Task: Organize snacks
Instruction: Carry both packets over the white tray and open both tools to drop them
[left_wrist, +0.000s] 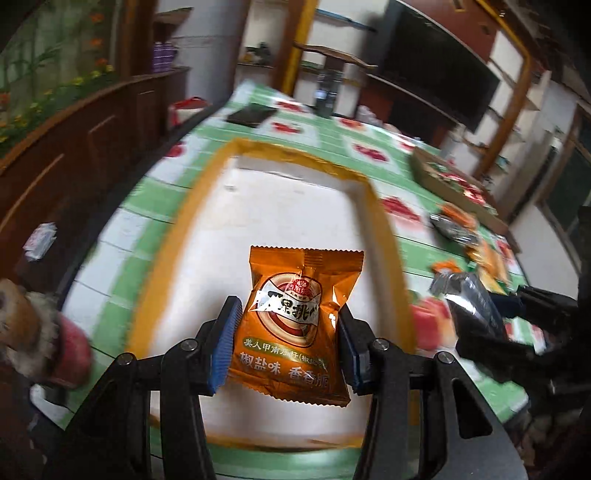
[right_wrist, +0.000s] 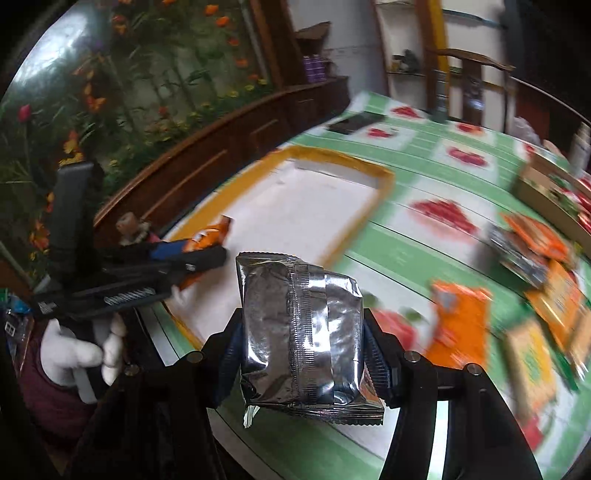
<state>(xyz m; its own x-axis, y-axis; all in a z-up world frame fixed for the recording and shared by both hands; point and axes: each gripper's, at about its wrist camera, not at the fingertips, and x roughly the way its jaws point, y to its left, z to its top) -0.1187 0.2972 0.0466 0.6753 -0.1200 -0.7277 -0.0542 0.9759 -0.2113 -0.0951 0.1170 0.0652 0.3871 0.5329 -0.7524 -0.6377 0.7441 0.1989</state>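
Left gripper (left_wrist: 282, 341): my ribbed blue pads are pinching a glossy orange foil packet (left_wrist: 295, 325) by its side edges; crimped seals top and bottom, printed face up.
Tray (left_wrist: 173, 236): I am holding that packet above this shallow rectangular white tray with an orange rim, lying on the table (left_wrist: 325, 136).
Table: its green-and-white checked cloth, printed with red fruit, is looking motion-blurred.
Right gripper (right_wrist: 301, 363): my jaws are gripping a crinkled silver foil packet (right_wrist: 301, 332), back seam facing up, above the cloth just beside the tray.
Loose snacks (right_wrist: 532, 280): flat orange and silver packets are lying scattered further right.
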